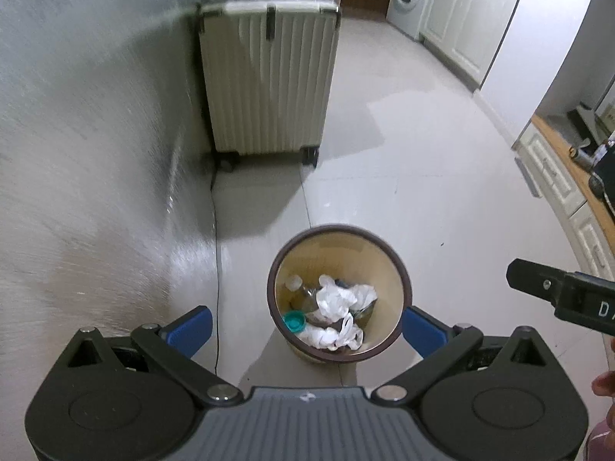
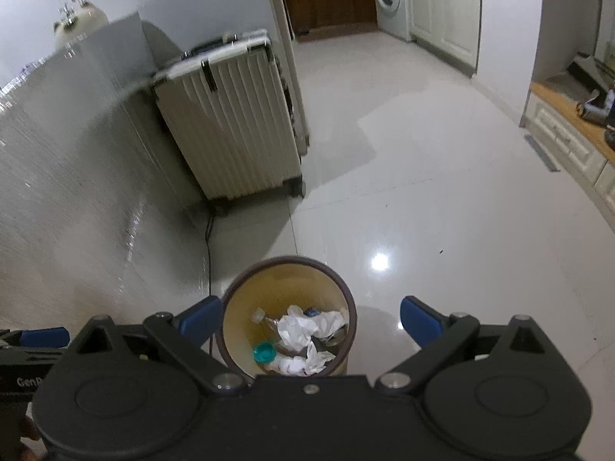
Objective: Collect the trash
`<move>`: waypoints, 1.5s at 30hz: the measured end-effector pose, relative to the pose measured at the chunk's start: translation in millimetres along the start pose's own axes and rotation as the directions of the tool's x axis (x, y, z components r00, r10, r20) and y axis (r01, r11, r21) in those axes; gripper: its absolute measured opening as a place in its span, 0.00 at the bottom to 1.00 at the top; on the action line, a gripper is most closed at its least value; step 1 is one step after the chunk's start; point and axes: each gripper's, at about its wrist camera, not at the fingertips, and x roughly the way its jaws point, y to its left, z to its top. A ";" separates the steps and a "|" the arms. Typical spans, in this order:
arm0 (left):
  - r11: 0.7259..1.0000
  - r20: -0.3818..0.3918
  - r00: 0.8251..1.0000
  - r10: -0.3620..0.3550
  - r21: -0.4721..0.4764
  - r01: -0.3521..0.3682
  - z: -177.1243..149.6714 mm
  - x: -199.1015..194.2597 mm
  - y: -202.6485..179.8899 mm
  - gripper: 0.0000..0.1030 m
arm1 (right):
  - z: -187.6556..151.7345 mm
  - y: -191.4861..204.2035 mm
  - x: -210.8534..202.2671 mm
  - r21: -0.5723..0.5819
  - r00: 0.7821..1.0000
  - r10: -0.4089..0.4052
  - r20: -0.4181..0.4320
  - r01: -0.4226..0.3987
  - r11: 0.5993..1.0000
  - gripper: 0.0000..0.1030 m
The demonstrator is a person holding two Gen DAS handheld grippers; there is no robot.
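Both claws, left gripper (image 1: 305, 326) and right gripper (image 2: 311, 320), gape wide and empty above the round beige brown-rimmed trash bin (image 1: 399, 269) holding crumpled white tissues (image 1: 338, 299), ribbed cream suitcase (image 1: 269, 84) standing far left against the wall.

The right gripper (image 2: 309, 320), jaws spread wide, hangs above a round bin (image 2: 286, 317) holding crumpled tissues (image 2: 303, 328) and a teal cap (image 2: 264, 352); a ribbed suitcase (image 2: 230, 123) stands far left.

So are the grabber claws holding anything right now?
No. The left gripper and the right gripper are both open and empty, above the round beige trash bin with a brown rim.
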 end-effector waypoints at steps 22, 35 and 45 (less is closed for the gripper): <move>1.000 0.244 0.970 0.004 -0.012 -0.001 -11.9 -198.6 13.1 1.00 | 10.5 33.9 -196.4 -0.018 0.977 -0.002 0.212 0.006 1.000 0.97; 0.996 0.335 0.939 0.080 -0.053 -0.066 -41.7 -280.9 54.0 1.00 | -7.4 81.3 -270.9 -0.084 0.959 0.025 0.281 -0.002 0.996 0.97; 0.995 0.325 0.940 0.098 -0.061 -0.083 -58.2 -300.9 72.6 1.00 | -20.3 104.8 -296.3 -0.141 0.963 0.031 0.269 0.007 0.990 0.97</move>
